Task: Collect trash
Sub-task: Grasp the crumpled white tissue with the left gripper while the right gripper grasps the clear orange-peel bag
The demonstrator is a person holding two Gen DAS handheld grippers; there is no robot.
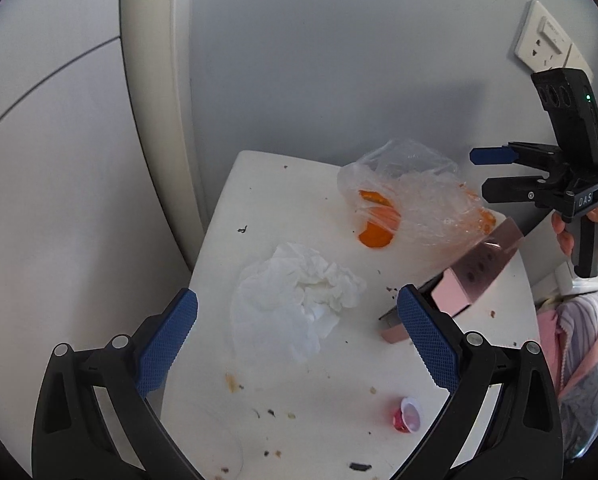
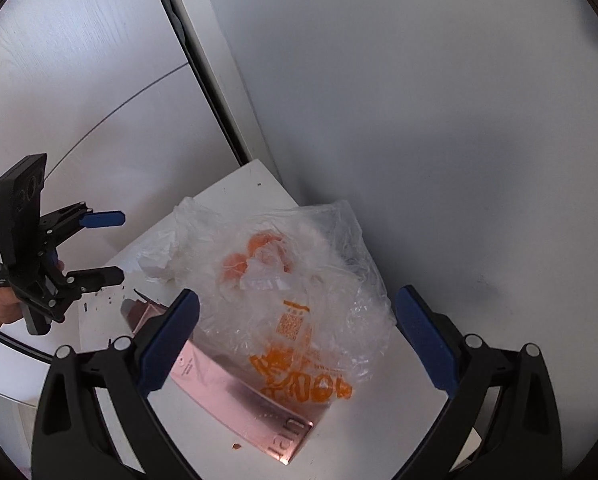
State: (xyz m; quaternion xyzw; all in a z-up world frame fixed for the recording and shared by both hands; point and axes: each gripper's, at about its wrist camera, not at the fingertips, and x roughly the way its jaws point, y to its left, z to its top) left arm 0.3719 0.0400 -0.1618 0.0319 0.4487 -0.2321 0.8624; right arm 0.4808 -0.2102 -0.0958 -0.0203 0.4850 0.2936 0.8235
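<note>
both my left gripper (image 1: 297,340) and right gripper (image 2: 297,340) gape wide, empty; plastic bag (image 2: 299,280) with unreadable orange print sits frame centre.

Grippers: two are showing, the left gripper (image 1: 297,334) and the right gripper (image 2: 297,338), both gaping wide.
Plastic bags: one clear plastic bag (image 1: 411,196) is lying there.
Tissues: one crumpled tissue (image 1: 295,304).
Pink boxes: one pink box (image 1: 471,276).
Small red cups: one red cup (image 1: 407,414).
Tables: one white table (image 1: 307,392) is bearing it all.
</note>
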